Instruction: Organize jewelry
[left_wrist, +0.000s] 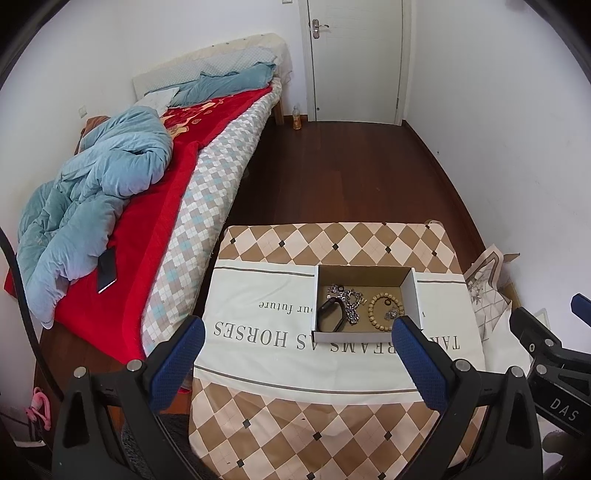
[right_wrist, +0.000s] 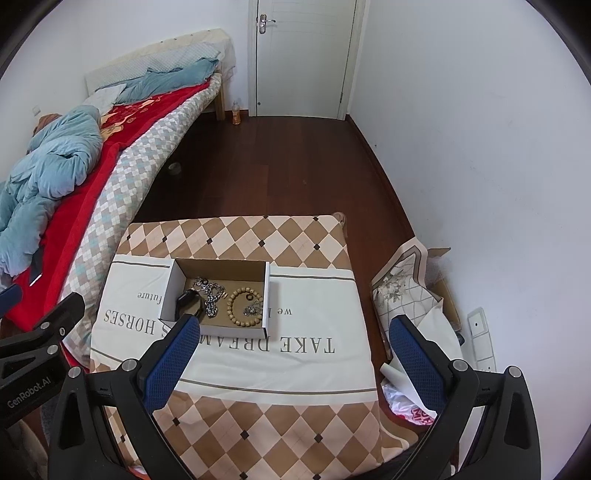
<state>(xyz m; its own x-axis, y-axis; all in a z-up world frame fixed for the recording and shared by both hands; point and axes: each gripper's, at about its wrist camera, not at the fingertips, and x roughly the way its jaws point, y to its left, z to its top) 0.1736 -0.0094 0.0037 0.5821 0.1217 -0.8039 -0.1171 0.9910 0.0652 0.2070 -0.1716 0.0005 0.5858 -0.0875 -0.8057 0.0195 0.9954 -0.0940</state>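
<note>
Right wrist view: jewelry lies loose in an open cardboard box (right_wrist: 218, 295) on the checked tabletop (right_wrist: 258, 417).
Silver chain (right_wrist: 211, 295) judged limp, slippery, tangle-prone; pinch a bunched section. Wooden bead bracelet (right_wrist: 242, 304) light, firmer; grip across its ring. Black band (right_wrist: 189, 300) beside them. Left gripper (left_wrist: 297, 363) and right gripper (right_wrist: 290, 356) both gape wide, empty, short of the box.

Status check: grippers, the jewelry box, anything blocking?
Left gripper open, right gripper open, both empty, short of the box. Jewelry inside: bead bracelet, chain, black band. Nothing blocking.
</note>
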